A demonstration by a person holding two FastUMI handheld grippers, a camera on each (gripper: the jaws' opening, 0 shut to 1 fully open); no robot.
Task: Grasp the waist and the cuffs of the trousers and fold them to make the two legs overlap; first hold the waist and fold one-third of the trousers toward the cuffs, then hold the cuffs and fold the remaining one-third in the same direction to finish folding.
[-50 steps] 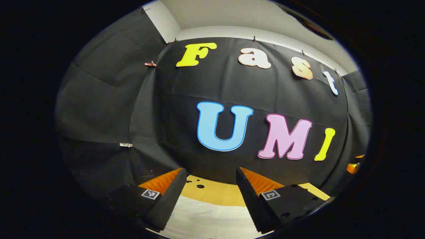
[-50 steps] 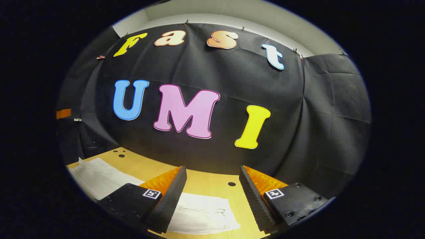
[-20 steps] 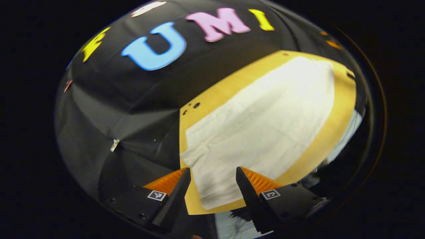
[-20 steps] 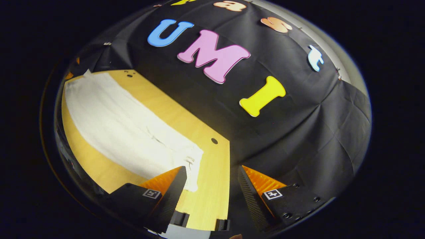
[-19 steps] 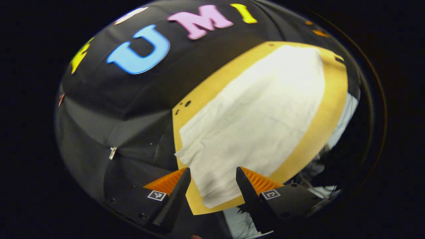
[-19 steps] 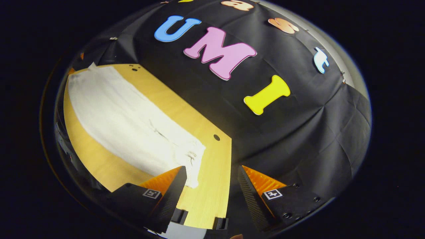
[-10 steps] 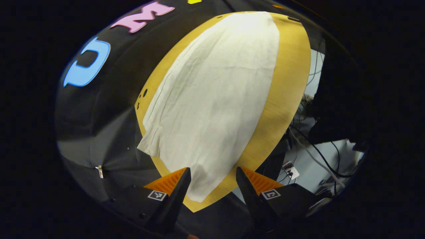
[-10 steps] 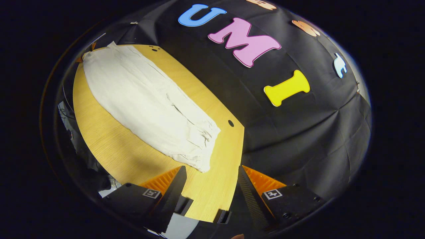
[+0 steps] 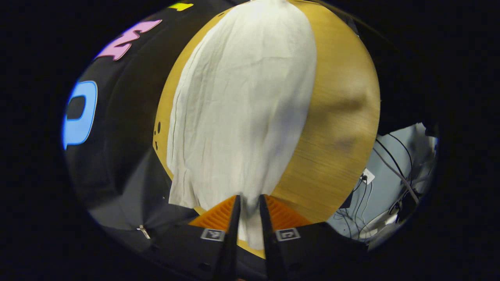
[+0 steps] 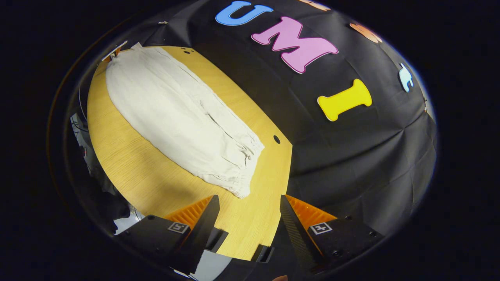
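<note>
Pale cream trousers (image 9: 242, 101) lie flat and lengthwise on a wooden table (image 9: 340, 128). In the left gripper view, my left gripper (image 9: 248, 218) has its fingers drawn close together, pinching the near cuff end (image 9: 250, 230) at the table's edge. In the right gripper view, the trousers (image 10: 175, 113) stretch away to the upper left. Their gathered waist (image 10: 242, 171) lies nearest, just ahead of my right gripper (image 10: 248, 218). That gripper hovers open above bare table (image 10: 156, 183), a little short of the waist, with nothing between its fingers.
Black cloth walls close in the table's far side (image 10: 351, 164). A small hole (image 10: 276, 139) sits in the tabletop near the waist. Beyond the table's front edge, cables and a socket strip (image 9: 390, 175) lie on the floor.
Both grippers tipped down from facing the wall toward the table. The left one reached the cuff end and shut on it. The right one stayed open near the waist.
</note>
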